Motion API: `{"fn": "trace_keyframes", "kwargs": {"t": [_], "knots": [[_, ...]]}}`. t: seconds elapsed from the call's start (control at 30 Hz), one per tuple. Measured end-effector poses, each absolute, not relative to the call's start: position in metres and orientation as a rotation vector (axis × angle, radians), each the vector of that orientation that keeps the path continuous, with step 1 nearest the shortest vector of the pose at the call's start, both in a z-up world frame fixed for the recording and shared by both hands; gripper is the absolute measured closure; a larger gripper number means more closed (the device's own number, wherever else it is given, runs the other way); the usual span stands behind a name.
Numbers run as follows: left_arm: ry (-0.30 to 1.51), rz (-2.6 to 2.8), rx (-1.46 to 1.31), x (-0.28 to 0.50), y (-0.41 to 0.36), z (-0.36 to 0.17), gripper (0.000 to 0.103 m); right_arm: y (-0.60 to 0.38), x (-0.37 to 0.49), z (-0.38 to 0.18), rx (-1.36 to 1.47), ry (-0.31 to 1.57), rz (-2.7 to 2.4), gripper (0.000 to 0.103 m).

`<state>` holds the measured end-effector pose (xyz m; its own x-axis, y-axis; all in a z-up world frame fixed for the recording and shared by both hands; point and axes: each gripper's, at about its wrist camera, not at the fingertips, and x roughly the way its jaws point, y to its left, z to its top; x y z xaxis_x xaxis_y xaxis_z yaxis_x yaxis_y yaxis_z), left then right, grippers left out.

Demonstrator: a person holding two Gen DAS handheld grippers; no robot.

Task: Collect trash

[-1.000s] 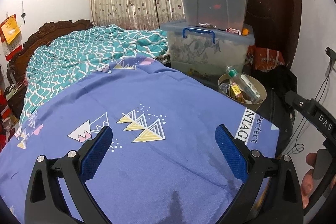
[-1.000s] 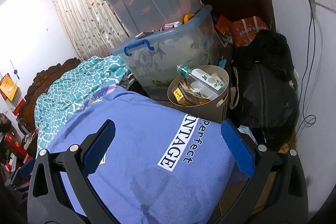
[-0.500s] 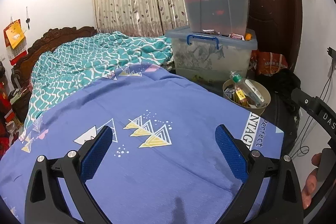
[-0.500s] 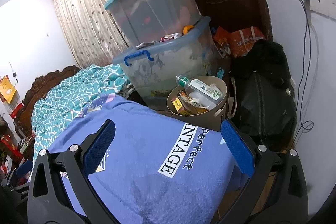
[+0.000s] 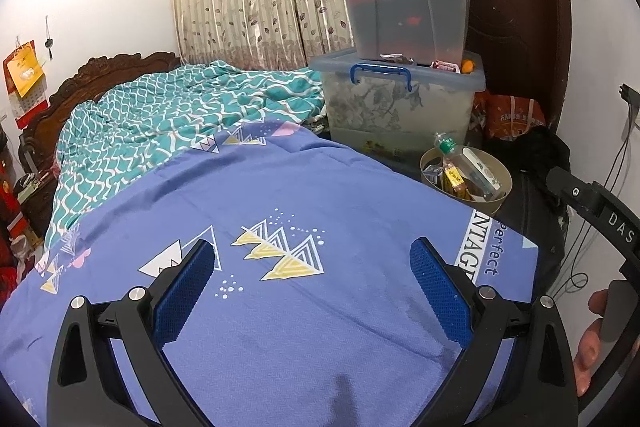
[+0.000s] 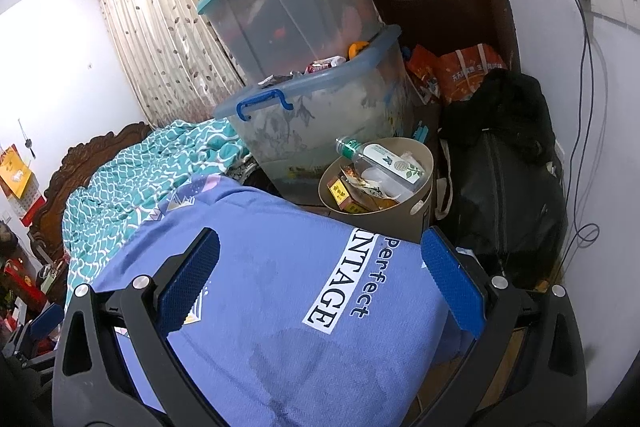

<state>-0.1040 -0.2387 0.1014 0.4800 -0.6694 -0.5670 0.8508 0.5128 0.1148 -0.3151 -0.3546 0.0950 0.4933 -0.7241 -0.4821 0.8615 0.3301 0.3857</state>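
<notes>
Both tools empty, blue pads spread wide, held above the blue bedsheet (image 5: 304, 307) with nothing between the jaws. Left tool (image 5: 316, 291): wide. Right tool (image 6: 320, 283): wide. Task's thing: collected trash sits in the round tan bin (image 6: 424, 211) on the floor off the bed's far corner, just in front of the stacked storage boxes (image 6: 320, 115) and beside the black bag (image 6: 504, 179). From the right tool the bin lies at about 1 o'clock, near, just past the sheet's printed edge; from the left tool it lies at about 2 o'clock, bin (image 5: 502, 201) farther off across the sheet. Judgement: right hand is the nearer one for any move to the bin. Contents: a clear plastic bottle (image 6: 380, 159) with green cap and white label lying on top, long axis running roughly 10 to 4 o'clock in the right view, cap end poking over the rim at the far left; under it, yellow-and-red small boxes (image 6: 340, 193) and crumpled wrappers. Bin looks close to full. No loose trash visible on the sheet in either view. Judgement: task near its end, or next item lies out of view. Part of the person's right hand (image 5: 592, 343) shows at the left view's 4 o'clock edge.
</notes>
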Motion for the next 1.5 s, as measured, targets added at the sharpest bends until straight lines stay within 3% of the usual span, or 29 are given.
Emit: {"fn": "trace_keyframes", "kwargs": {"t": [1.5], "knots": [[0.505,-0.914,0.445,-0.1,-0.2377,0.0931,0.009,-0.347,-0.3104,0.0881,0.661,0.252,-1.041,0.003]]}}
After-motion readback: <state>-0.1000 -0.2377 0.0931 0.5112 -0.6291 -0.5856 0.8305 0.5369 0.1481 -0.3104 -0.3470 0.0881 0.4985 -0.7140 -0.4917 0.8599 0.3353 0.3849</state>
